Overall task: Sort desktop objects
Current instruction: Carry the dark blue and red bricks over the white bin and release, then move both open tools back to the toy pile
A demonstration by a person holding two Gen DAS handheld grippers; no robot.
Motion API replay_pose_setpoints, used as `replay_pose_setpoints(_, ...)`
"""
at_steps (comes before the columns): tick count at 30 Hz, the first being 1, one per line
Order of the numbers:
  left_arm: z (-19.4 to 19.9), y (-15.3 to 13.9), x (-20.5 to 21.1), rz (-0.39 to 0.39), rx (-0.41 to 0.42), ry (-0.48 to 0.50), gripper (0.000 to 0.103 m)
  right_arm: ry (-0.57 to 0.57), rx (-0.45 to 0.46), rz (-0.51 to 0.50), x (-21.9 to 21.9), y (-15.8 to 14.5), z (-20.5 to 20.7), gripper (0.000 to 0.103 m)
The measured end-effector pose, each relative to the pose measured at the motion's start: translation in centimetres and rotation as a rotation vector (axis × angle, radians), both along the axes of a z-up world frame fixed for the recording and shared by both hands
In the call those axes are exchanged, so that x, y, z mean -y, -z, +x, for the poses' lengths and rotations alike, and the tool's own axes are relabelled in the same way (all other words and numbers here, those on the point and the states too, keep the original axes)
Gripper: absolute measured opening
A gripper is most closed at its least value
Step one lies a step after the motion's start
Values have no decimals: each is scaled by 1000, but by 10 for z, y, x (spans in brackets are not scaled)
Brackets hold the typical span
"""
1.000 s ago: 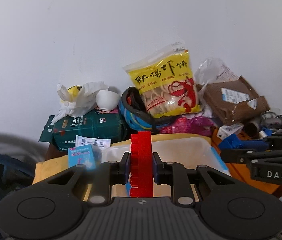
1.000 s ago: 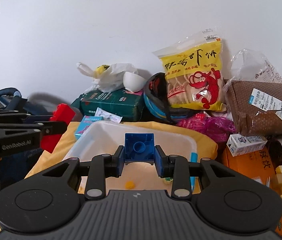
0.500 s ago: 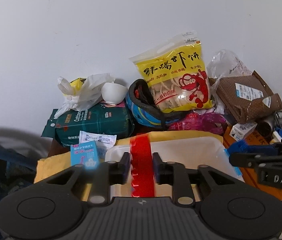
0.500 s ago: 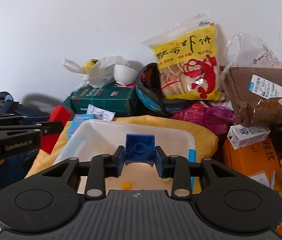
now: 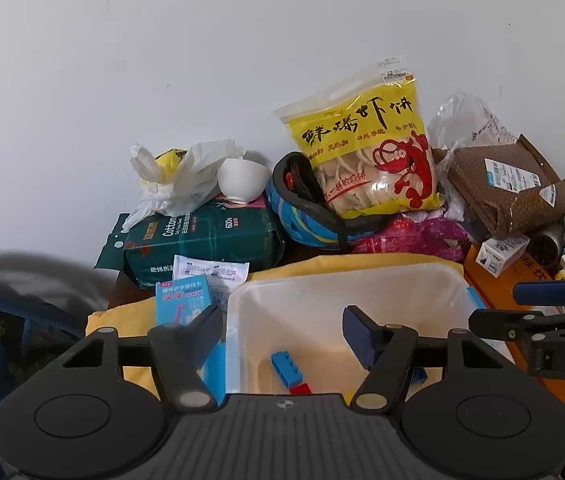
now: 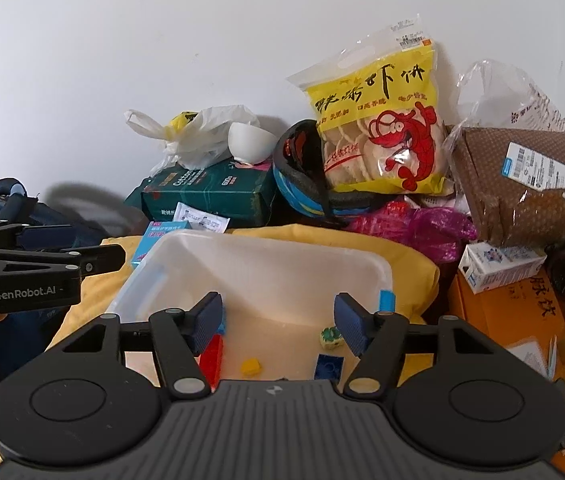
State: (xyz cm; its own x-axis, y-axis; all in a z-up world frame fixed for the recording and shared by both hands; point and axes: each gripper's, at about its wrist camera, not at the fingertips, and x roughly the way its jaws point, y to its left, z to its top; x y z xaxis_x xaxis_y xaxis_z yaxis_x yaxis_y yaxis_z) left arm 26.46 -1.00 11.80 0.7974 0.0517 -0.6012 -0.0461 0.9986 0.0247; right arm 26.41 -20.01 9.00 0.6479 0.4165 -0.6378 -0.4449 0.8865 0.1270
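White wall forms the background of both views, with a cluttered desktop below it and a white plastic bin as the reference landmark.

Left wrist view: the left gripper is above the near end of the bin with its jaws spread wide and nothing between them. Inside the bin, a light blue brick lies on the floor, and a red brick shows just nearer the camera, partly hidden by the gripper body. The bin sits on a yellow cloth. Behind the bin, against the wall, are a dark green tissue pack, a white bowl on top of that pack, and a yellow snack bag. A small blue box lies just left of the bin. The right gripper enters from the right of the bin.

Right wrist view: the right gripper is also above the near end of the bin, jaws wide apart and empty. On the bin floor lie the red brick at the left, a small yellow piece in the middle, a dark blue brick to the right, and a green-and-yellow piece just behind the dark blue brick. The left gripper shows to the left of the bin. A brown parcel stands to the right behind the bin.
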Motion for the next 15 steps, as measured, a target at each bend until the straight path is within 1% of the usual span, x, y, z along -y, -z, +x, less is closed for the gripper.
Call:
replay_pose_setpoints(4,-30,15,-12,-33,29,36,70,-32,5,36,10,15,-26,66)
replay_pose_setpoints(7,-64,37,-25,-13,24,63,70,-87,6,3,13,39,-63,68)
replay_pose_setpoints(10,-101,67,-42,-6,-17,62,70,-138,-27,-48,14,75,-102,68)
replay_pose_setpoints(12,-126,87,-49,-8,-52,55,70,-163,-68,-78,14,102,-123,68)
replay_pose_setpoints(15,-159,116,-55,-17,-106,48,70,-162,-131,-111,11,136,-149,68)
